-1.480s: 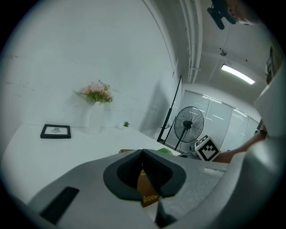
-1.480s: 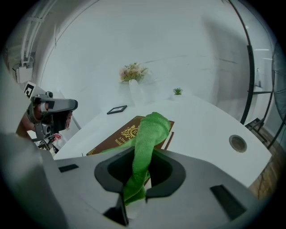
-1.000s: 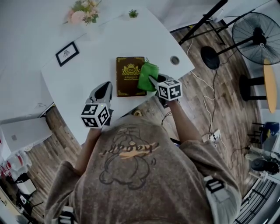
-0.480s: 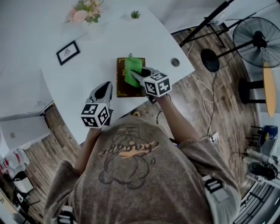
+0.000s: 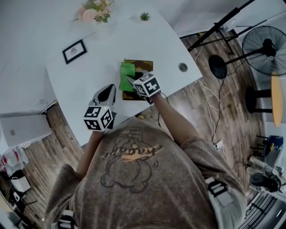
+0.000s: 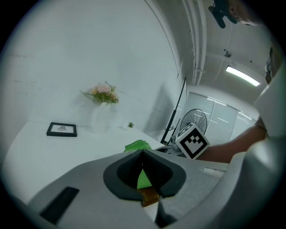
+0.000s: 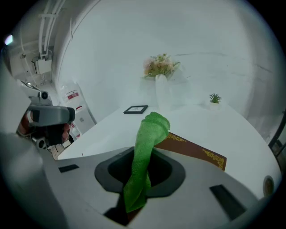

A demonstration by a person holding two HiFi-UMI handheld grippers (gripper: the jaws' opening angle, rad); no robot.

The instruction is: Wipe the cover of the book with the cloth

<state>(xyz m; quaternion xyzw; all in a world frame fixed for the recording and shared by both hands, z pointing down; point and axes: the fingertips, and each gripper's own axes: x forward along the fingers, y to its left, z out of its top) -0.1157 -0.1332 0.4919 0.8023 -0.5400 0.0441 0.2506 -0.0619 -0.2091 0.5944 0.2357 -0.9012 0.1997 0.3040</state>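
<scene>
One white table (image 5: 89, 71) with a rounded edge fills the upper part of the head view, and everything else sits on it. Near its front edge lies the dark brown hardback book (image 5: 145, 66), flat and closed, its cover bordered in gold (image 7: 196, 151). Any gilt lettering on the cover is too small to read.

A bright green cloth (image 5: 127, 75) is draped over the left part of that cover, bunched into a long fold. The right gripper (image 5: 131, 81) reaches in over the book from the near side. In the right gripper view its jaws are pressed together on the cloth (image 7: 145, 152), which runs up between them and flops forward onto the cover.

The left gripper (image 5: 107, 89) hangs above bare table just left of the book, apart from it. Its jaws (image 6: 143, 152) meet at the tips with nothing between them. Both grippers carry cubes with black-and-white square markers and no words.

A small black picture frame (image 5: 74, 51) lies at the far left of the table, its print illegible. Pink and white flowers (image 5: 94, 10) stand at the back edge, with a tiny green plant (image 5: 145, 16) to their right.
</scene>
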